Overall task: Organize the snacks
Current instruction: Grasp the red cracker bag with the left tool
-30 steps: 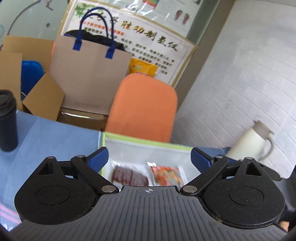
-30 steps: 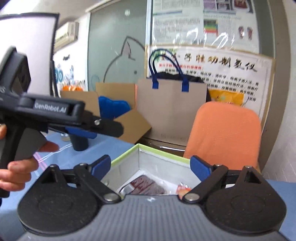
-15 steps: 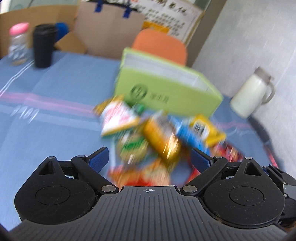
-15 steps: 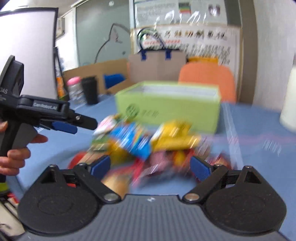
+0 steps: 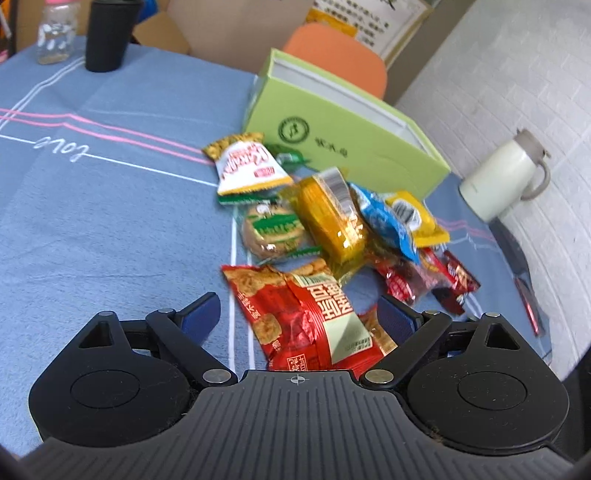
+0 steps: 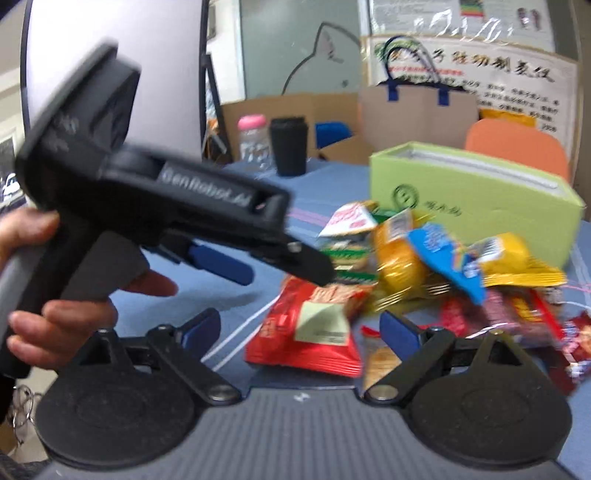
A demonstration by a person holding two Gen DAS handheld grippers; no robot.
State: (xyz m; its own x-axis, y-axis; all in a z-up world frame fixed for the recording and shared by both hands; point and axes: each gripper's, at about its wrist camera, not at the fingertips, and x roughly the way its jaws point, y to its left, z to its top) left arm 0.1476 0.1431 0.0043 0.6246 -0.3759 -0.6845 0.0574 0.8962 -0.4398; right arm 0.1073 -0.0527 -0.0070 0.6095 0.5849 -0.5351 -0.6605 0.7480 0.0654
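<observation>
A pile of snack packets lies on the blue tablecloth [image 5: 92, 221] in front of an open green box [image 5: 351, 147]. Nearest is a red packet [image 5: 295, 295]. My left gripper [image 5: 299, 314] straddles it, its jaws closing, and the blue pads stand clear of the packet's sides. Behind it lie a green cracker packet [image 5: 273, 229], a yellow packet [image 5: 328, 218], a blue packet [image 5: 384, 221] and a white-and-yellow packet [image 5: 247, 166]. My right gripper [image 6: 300, 328] hangs open low over the red packet [image 6: 306, 332] from the near side, holding nothing. A hand [image 6: 55, 321] holds the left gripper at the left.
A black cup [image 5: 109, 33] and a pink-capped bottle [image 5: 55, 33] stand at the far left. A white jug [image 5: 502, 181] stands at the right by the wall. An orange chair [image 5: 340, 55], a paper bag [image 6: 417, 107] and cardboard boxes stand behind the table.
Both grippers have pulled back from over the green box and dropped toward the snack pile. The left one now stands around the red packet.
</observation>
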